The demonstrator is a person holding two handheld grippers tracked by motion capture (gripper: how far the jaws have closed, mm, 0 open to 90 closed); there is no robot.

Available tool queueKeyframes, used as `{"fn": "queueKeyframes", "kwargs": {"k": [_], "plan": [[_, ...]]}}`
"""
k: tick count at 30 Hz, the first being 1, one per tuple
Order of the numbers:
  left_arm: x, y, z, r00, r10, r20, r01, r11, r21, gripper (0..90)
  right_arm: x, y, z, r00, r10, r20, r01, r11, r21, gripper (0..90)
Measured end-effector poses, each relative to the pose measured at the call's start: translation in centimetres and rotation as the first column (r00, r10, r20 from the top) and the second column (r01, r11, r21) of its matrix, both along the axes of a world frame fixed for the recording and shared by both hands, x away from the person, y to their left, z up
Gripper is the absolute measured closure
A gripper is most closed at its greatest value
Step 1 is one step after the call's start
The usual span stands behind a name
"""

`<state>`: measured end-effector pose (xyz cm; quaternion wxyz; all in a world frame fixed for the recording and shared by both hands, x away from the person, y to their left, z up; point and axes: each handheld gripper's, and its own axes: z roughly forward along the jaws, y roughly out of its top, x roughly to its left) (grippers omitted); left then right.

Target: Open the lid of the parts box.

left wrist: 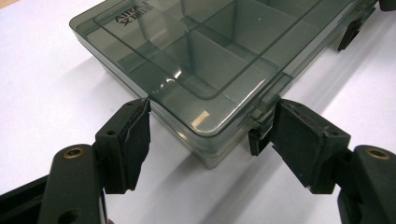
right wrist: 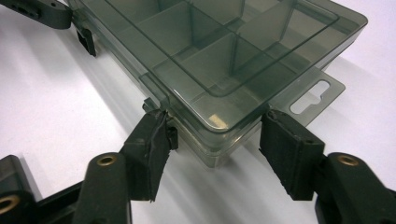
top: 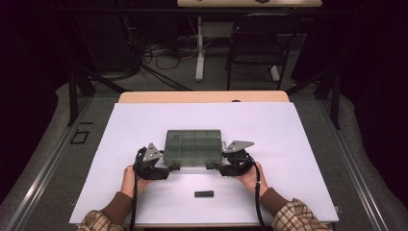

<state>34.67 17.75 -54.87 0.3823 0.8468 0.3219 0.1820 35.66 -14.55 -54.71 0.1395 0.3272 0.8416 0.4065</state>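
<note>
A white table (top: 144, 125) carries a smoky clear compartment box (top: 193, 147) near its middle and a small black block (top: 204, 194) nearer the person.

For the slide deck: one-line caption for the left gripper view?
Left tool straddles a near corner of the closed smoky compartment box, one pad beside its black latch.

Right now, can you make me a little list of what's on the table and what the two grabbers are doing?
Table: white table top
Main thing: smoky clear compartment box, lid closed, lying flat
Left gripper: at the box's near left corner, jaws either side of it beside a black latch
Right gripper: at the near right corner, jaws straddling it
Also there: small black object, lying alone nearer the person
</note>
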Motion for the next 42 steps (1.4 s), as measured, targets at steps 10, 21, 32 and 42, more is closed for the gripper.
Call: {"fn": "queueKeyframes", "kwargs": {"k": [10,21,32,42], "plan": [[-0.1,0.1,0.2,0.9999,0.004,0.014,-0.004,1.0,-0.005,29.9,0.0,-0.2,0.2,0.9999,-0.005,0.01,0.005,1.0,0.003,46.2],[-0.2,0.0,0.4,0.9991,0.018,0.038,-0.018,0.9998,0.003,25.2,-0.2,-0.4,0.5,0.9998,-0.008,0.018,0.008,1.0,0.006,51.4],[-0.6,-0.1,0.8,0.9953,0.031,0.092,-0.032,0.9995,0.01,25.0,-0.4,-0.5,0.8,0.9996,-0.019,0.023,0.018,1.0,0.024,53.4],[-0.8,-0.1,1.0,0.9897,0.041,0.138,-0.043,0.9989,0.017,24.8,-0.5,-0.6,1.1,0.9989,-0.021,0.042,0.019,0.999,0.039,54.2]]}}
